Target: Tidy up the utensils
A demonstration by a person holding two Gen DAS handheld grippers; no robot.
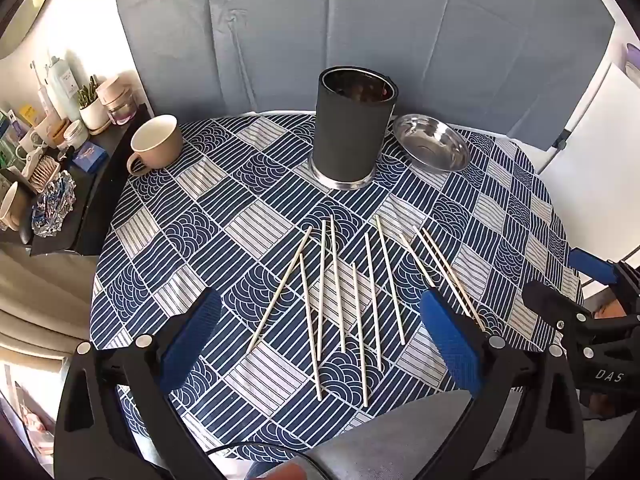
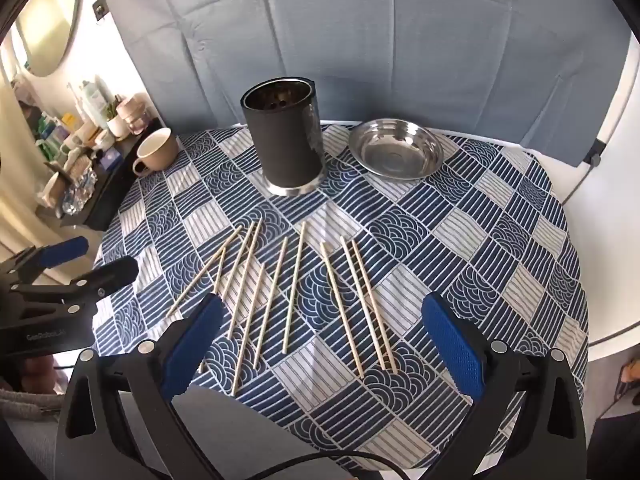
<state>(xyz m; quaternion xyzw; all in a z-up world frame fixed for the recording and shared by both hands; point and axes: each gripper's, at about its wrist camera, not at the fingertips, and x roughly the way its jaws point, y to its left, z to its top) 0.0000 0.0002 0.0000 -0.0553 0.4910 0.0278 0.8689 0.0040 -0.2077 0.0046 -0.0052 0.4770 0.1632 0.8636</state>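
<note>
Several pale wooden chopsticks lie spread side by side on the blue patterned tablecloth; they also show in the right wrist view. A tall black cylindrical utensil holder stands upright beyond them, also in the right wrist view. My left gripper is open and empty, held above the near ends of the chopsticks. My right gripper is open and empty, above the near table edge; it shows at the right in the left wrist view.
A steel dish sits right of the holder, also in the right wrist view. A beige mug stands at the table's far left. A dark side shelf crowded with bottles and jars is left of the table.
</note>
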